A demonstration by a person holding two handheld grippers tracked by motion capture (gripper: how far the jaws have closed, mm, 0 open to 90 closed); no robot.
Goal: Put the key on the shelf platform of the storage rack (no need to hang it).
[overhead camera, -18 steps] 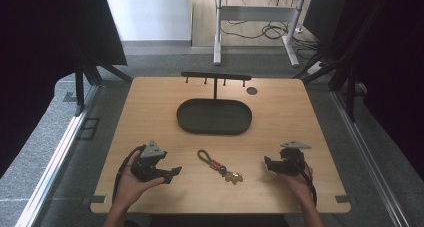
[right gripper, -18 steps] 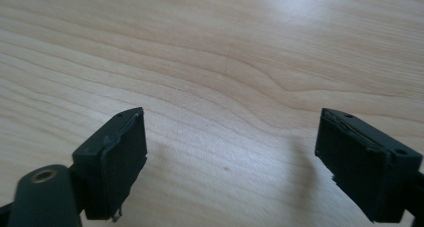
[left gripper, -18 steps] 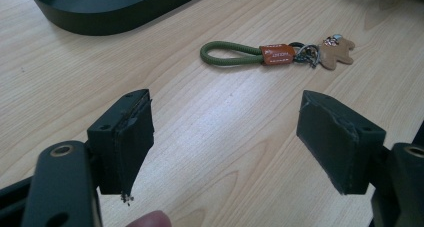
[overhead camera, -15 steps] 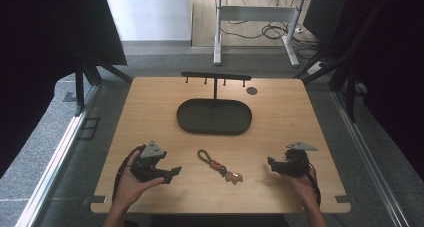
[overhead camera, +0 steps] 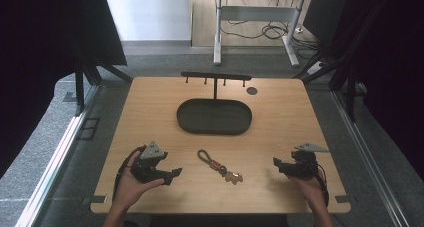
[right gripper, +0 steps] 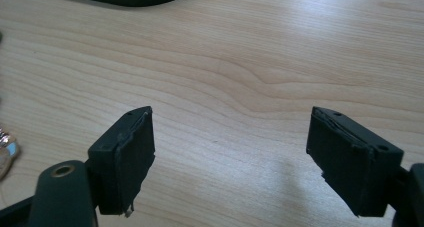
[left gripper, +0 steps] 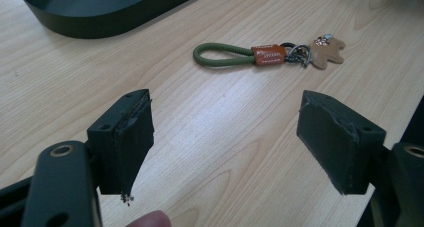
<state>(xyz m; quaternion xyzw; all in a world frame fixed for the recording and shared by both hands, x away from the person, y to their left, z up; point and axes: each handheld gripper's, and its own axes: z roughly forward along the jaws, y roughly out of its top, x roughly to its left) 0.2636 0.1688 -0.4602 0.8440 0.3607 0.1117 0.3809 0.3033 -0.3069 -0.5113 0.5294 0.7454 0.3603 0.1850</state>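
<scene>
On my wooden worktop (overhead camera: 150, 102) the dark oval tray (overhead camera: 214, 116) sits toward the far side. My left tongs (overhead camera: 175, 173) and right tongs (overhead camera: 276, 163) rest near the front edge, both spread wide and empty. Between them lies the green-looped keychain (overhead camera: 219, 165), touched by neither.

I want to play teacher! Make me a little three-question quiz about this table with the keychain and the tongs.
1. True or false: the keychain lies inside the dark oval tray.
2. Which tongs are open? A) left only B) right only C) both
3. Fill in: the keychain's cord loop is ______ in colour.

Key:
1. False. It lies on the bare wooden table, nearer the person than the tray, between the left tongs and the right tongs.
2. C. Each gripper view shows its jaws wide apart with nothing between them.
3. Green, with an orange tag.
</scene>
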